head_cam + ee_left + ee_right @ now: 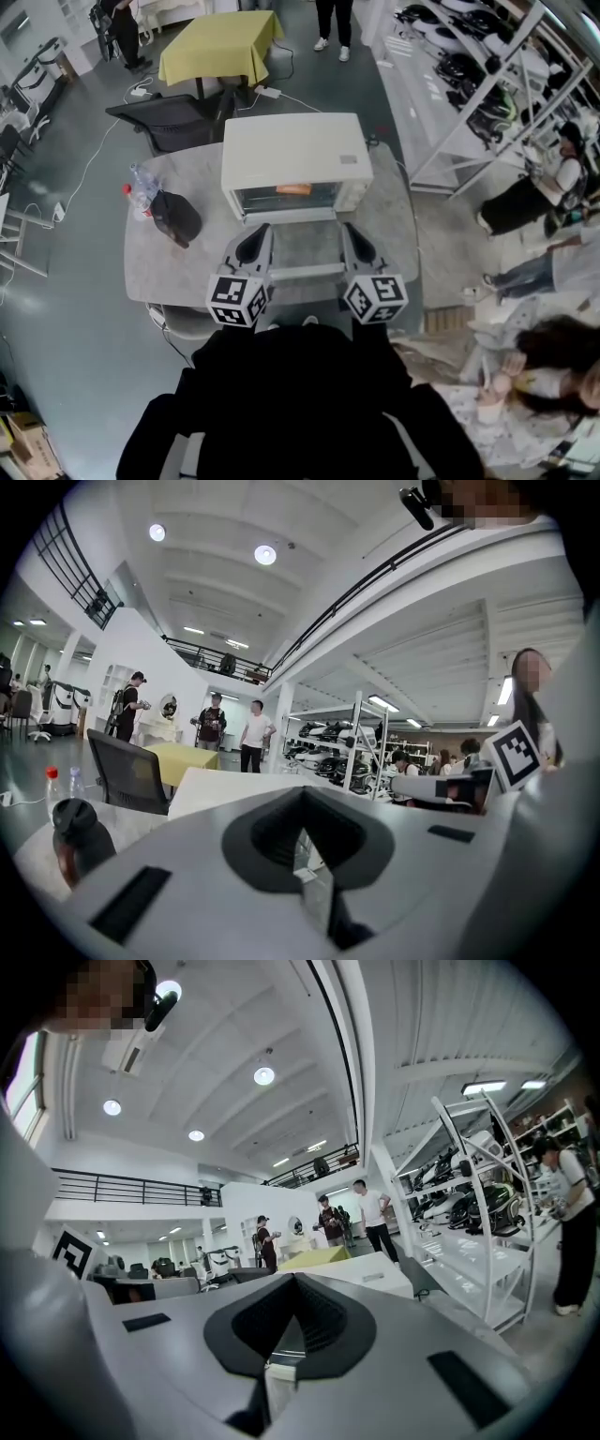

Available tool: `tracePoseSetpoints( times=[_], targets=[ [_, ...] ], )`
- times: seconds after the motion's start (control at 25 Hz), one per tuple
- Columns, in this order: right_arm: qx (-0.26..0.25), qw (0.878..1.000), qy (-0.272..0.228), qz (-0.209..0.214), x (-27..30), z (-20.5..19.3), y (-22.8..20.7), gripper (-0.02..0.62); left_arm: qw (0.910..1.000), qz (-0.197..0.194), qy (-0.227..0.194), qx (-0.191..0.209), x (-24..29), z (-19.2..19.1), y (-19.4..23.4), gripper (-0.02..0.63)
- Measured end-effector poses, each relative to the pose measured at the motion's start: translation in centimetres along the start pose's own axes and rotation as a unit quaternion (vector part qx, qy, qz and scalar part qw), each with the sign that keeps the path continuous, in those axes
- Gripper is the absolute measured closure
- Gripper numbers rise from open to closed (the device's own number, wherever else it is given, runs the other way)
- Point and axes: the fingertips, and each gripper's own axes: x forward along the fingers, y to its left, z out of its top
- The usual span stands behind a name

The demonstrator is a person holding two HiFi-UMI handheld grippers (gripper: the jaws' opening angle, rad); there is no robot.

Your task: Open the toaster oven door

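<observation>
Head view: left gripper (262,232) and right gripper (348,231) flank the lowered oven door (305,249).

Bright overhead ceiling lamps (264,1075), soft shadows, fisheye edges (dark vignette), blurred foreground

Toaster oven (295,150) casing: smooth cream painted metal, satin.
Table (178,270) top: matt grey, stone-like.
Left gripper (260,231), right gripper (350,229): matt grey plastic shells.
Tablecloth (220,42): yellow cloth, matt.
Floor (75,375): smooth grey, slight sheen.
</observation>
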Motion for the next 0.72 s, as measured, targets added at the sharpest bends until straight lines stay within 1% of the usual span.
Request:
tracePoseSetpoints(
  times=[0.48, 0.72],
  targets=[
    [0.004, 1.0, 0.0, -0.001, 0.31, -0.54, -0.43, 0.592, 1.0, -0.002, -0.001, 0.008, 0.6, -0.06, -0.24, 0.603],
    [0.001, 1.0, -0.003, -0.001, 0.45, -0.62, -0.58, 0.592, 0.9999, 0.005, -0.004, 0.012, 0.77, -0.11, 0.01, 0.603]
  ],
)
